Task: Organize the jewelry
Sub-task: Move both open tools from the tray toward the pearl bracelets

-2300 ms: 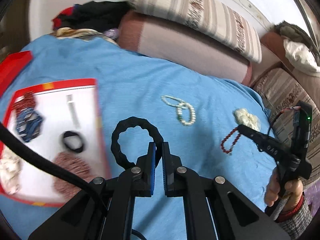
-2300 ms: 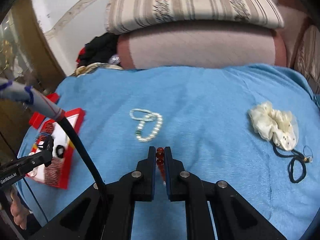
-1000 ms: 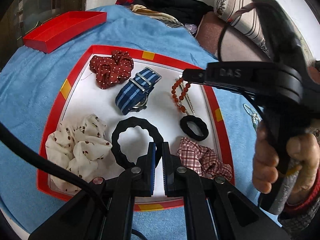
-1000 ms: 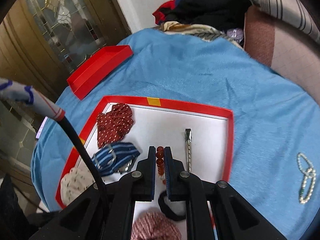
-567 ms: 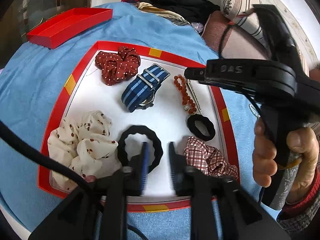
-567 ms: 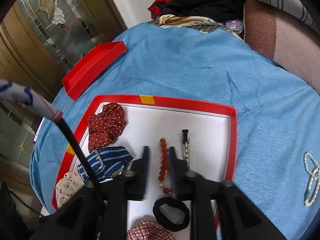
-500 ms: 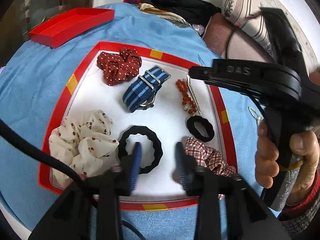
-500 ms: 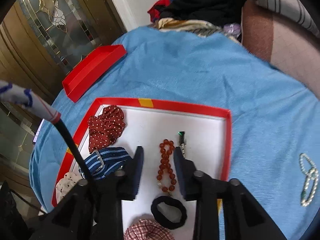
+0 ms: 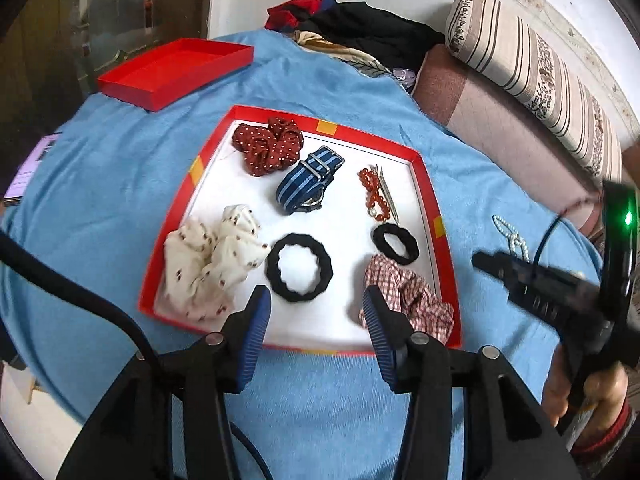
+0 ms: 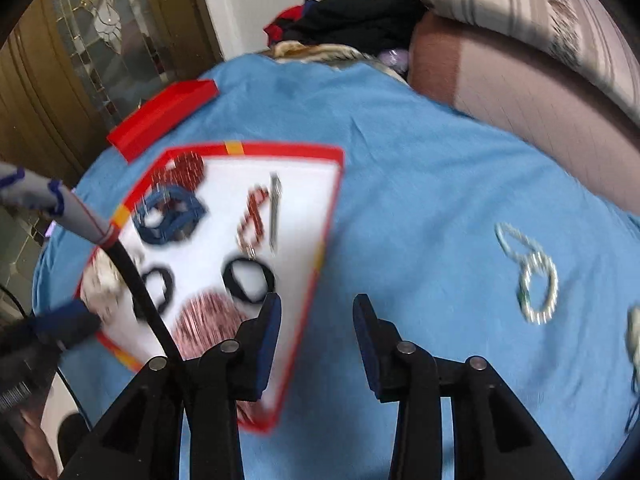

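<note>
A red-rimmed white tray [image 9: 424, 168] lies on the blue blanket and holds a black scalloped hair tie [image 9: 299, 267], a red bead bracelet [image 9: 374, 194], a blue striped watch strap [image 9: 308, 184], several scrunchies and a small black hair tie [image 9: 395, 243]. My left gripper [image 9: 316, 324] is open and empty over the tray's near edge. My right gripper [image 10: 316, 332] is open and empty over the blanket, right of the tray [image 10: 328, 216]. A white pearl bracelet [image 10: 532, 276] lies on the blanket to its right; it also shows in the left wrist view [image 9: 510, 234].
A red box lid [image 9: 176, 72] lies at the blanket's far left. Striped cushions [image 9: 532, 72] and a clothes pile [image 9: 360, 36] line the back. A cream scrunchie [image 10: 634, 332] sits at the far right edge. The right wrist view is motion-blurred.
Both grippers opened: the left let the black hair tie down in the tray, the right let the red bead bracelet down there. Both then drew back; the right swung to the right.
</note>
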Demonstrator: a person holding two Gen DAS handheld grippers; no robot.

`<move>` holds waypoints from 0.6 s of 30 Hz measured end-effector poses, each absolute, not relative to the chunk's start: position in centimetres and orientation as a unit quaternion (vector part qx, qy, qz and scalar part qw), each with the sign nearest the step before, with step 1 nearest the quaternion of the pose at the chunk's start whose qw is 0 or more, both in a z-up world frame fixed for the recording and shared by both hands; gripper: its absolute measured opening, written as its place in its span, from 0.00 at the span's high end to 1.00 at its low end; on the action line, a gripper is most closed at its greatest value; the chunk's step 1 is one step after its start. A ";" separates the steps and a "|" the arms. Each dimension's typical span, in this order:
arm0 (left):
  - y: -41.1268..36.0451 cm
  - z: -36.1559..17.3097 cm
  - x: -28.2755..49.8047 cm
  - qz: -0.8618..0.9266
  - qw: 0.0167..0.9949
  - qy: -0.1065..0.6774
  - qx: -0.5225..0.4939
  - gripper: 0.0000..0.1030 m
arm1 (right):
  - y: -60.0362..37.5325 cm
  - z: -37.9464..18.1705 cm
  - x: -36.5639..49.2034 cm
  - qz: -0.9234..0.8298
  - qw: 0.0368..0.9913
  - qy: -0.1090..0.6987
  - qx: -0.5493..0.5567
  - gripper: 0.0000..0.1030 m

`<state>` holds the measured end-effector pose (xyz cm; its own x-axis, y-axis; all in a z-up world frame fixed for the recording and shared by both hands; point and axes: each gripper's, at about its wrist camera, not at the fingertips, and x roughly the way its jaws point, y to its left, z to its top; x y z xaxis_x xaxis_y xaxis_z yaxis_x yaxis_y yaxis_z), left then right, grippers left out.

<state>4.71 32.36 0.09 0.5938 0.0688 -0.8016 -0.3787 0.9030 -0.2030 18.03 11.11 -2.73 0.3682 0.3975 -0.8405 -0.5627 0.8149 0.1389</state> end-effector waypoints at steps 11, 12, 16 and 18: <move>27.4 3.3 2.3 0.145 0.894 0.410 -0.109 0.44 | 9.3 -3.5 14.3 0.291 0.819 0.490 -0.066 0.61; 27.1 3.4 2.3 0.144 0.895 0.410 -0.105 0.44 | 9.1 -3.5 13.9 0.289 0.820 0.490 -0.064 0.61; 25.6 3.8 2.1 0.143 0.898 0.409 -0.081 0.44 | 7.0 -3.3 13.0 0.275 0.827 0.485 -0.063 0.61; 24.9 3.8 2.1 0.140 0.898 0.410 -0.072 0.44 | 6.1 -3.2 13.0 0.268 0.831 0.485 -0.060 0.60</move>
